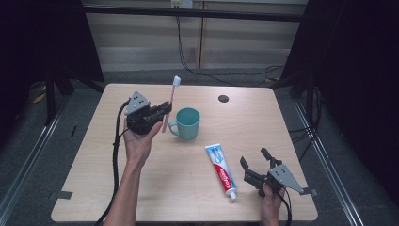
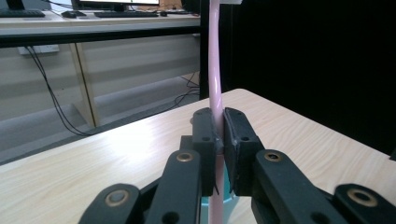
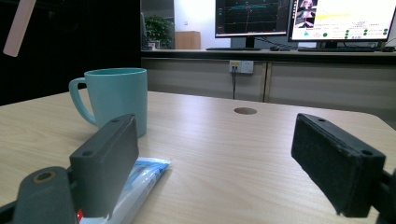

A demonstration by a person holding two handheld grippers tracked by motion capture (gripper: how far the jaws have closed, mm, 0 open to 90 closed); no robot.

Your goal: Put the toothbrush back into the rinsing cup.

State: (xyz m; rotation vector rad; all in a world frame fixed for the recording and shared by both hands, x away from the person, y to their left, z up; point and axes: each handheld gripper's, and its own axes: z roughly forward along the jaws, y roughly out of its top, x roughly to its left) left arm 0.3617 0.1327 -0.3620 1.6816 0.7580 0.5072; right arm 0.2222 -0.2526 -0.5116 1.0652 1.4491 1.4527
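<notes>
A pale wooden tabletop (image 1: 155, 188) carries a teal ceramic mug (image 1: 187, 123) near its middle. A white, blue and red toothpaste tube (image 1: 222, 170) lies flat nearer the front edge, right of the mug.

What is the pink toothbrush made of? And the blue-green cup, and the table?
The toothbrush looks like smooth, slightly see-through pink plastic; its handle shines in the left gripper view. The cup is matte teal with a thick wall, maybe ceramic, maybe plastic. The table shows pale wood grain, probably a laminate top.
</notes>
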